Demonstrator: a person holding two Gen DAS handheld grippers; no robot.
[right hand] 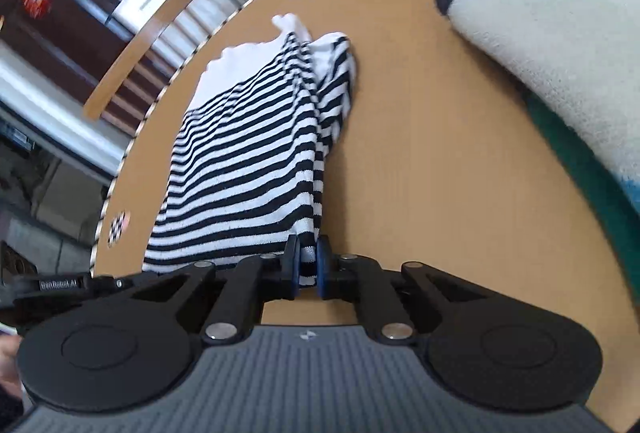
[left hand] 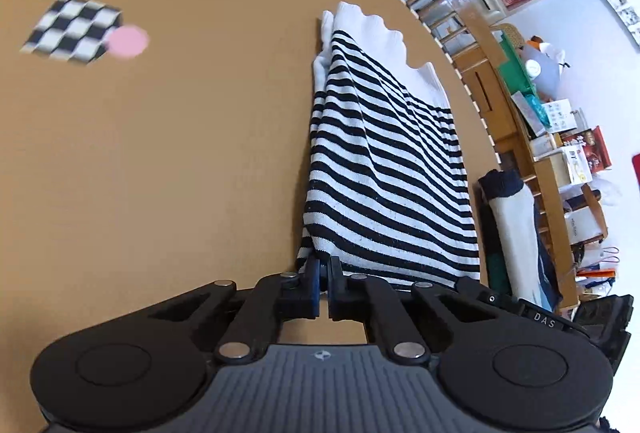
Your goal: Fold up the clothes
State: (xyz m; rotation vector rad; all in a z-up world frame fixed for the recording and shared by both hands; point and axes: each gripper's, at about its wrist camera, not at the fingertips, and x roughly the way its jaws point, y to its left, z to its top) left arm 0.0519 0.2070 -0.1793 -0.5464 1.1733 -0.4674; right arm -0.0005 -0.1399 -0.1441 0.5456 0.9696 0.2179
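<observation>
Both grippers clamped on the striped top (left hand: 384,169) – left gripper (left hand: 323,269) pinching one near corner, right gripper (right hand: 307,265) the other, jaws closed w/ fabric between the pads. Top lies stretched lengthwise on the tan table (left hand: 180,153), white scalloped end far from the grippers, toward the table's far rim. Sides look already folded in to a narrow strip, approx. halfway by my read. Left to do – prob. fold near end over to far end. Checker marker (left hand: 74,29) sits well apart from the top.

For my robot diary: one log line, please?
left gripper: pinching striped shirt | right gripper: pinching it | table
</observation>
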